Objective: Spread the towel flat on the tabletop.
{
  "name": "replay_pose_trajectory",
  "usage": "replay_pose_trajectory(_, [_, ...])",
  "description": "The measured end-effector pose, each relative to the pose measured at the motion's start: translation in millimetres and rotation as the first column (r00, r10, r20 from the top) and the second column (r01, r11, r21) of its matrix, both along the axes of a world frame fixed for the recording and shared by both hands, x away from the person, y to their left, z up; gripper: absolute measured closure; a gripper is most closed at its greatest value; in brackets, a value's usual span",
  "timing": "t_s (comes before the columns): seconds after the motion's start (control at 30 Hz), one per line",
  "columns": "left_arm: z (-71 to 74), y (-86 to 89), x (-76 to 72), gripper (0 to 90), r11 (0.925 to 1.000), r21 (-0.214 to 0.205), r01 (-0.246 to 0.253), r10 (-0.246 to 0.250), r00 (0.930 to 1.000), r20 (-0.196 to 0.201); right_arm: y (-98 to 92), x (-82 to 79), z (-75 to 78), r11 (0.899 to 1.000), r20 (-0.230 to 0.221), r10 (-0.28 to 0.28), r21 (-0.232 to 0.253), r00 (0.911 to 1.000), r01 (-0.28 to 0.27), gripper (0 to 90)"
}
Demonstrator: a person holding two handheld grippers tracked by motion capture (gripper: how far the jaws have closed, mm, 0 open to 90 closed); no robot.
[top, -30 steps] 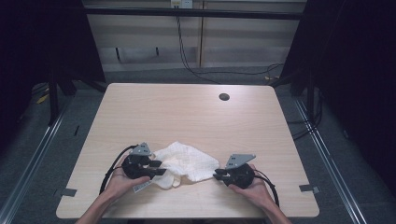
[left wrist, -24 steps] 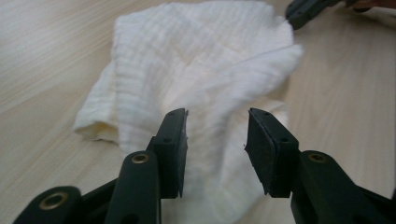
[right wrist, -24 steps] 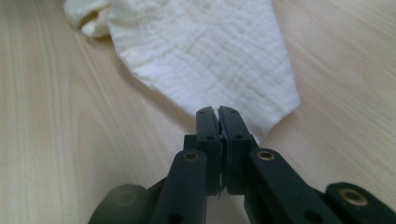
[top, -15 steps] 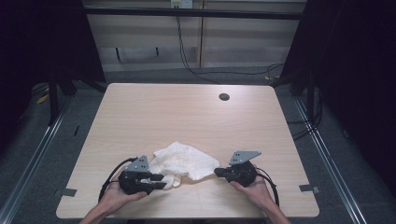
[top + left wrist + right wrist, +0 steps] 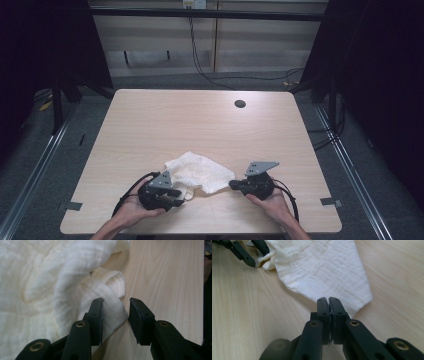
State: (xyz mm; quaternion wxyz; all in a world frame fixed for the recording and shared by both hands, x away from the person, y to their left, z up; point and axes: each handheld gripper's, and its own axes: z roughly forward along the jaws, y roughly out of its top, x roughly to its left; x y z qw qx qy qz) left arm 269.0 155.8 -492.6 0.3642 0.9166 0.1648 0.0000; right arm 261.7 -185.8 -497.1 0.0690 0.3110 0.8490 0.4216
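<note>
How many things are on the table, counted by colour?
White: 1, the cloth
Black: 2, the left gripper and the right gripper
Total: 3

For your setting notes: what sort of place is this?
Probably a lab recording station: a bare wooden table with a cable hole, metal floor rails beside it, and loose wall cables behind.

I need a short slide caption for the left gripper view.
Left gripper with fingers apart around a folded corner of the white cloth on the wooden table.
</note>
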Motion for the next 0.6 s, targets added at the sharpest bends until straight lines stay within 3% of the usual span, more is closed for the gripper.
replay_pose_trajectory(0.07, [-0.5, -0.3, -1.5, 64.8, 0.9999, 0.008, 0.014, -0.014, 0.9994, 0.032, 0.2, 0.3, -1.0, 1.0, -0.007, -0.002, -0.004, 1.0, 0.002, 88.4])
replay_pose_trajectory(0.2, [-0.9, -3.2, -4.9, 64.6, 0.9996, 0.005, 0.027, -0.027, 0.999, 0.037, 0.6, 0.6, -1.5, 1.0, -0.009, 0.002, -0.003, 1.0, -0.002, 88.4])
replay_pose_trajectory(0.23, [0.2, -6.2, -9.4, 64.5, 0.999, 0.024, 0.037, -0.039, 0.9975, 0.058, 0.6, 0.4, -1.4, 1.0, -0.008, 0.002, -0.003, 1.0, -0.002, 88.4])
replay_pose_trajectory(0.3, [1.6, -7.4, -10.7, 65.2, 0.9979, 0.049, 0.042, -0.045, 0.9968, 0.066, 0.2, -0.1, -0.9, 1.0, -0.008, 0.002, 0.002, 1.0, -0.002, 88.4])
replay_pose_trajectory(0.37, [1.1, -7.5, -10.4, 69.8, 0.9987, 0.039, 0.034, -0.036, 0.9972, 0.065, 0.0, -0.2, -0.6, 1.0, -0.008, 0.0, 0.008, 1.0, 0.0, 88.4])
replay_pose_trajectory(0.43, [1.1, -7.9, -9.3, 84.2, 0.9981, 0.04, 0.047, -0.05, 0.9964, 0.069, -0.8, -0.1, -0.2, 1.0, -0.004, 0.002, 0.008, 1.0, -0.002, 88.4])
replay_pose_trajectory(0.47, [1.2, -8.7, -10.0, 84.2, 0.9983, 0.044, 0.038, -0.041, 0.9965, 0.072, -0.8, -0.1, -0.2, 1.0, -0.004, 0.002, 0.008, 1.0, -0.002, 88.4])
replay_pose_trajectory(0.6, [2.6, -5.7, -4.5, 87.1, 0.9978, 0.043, 0.052, -0.052, 0.9986, 0.009, -2.4, -0.8, 1.3, 1.0, -0.011, 0.001, 0.016, 0.9999, -0.001, 88.4])
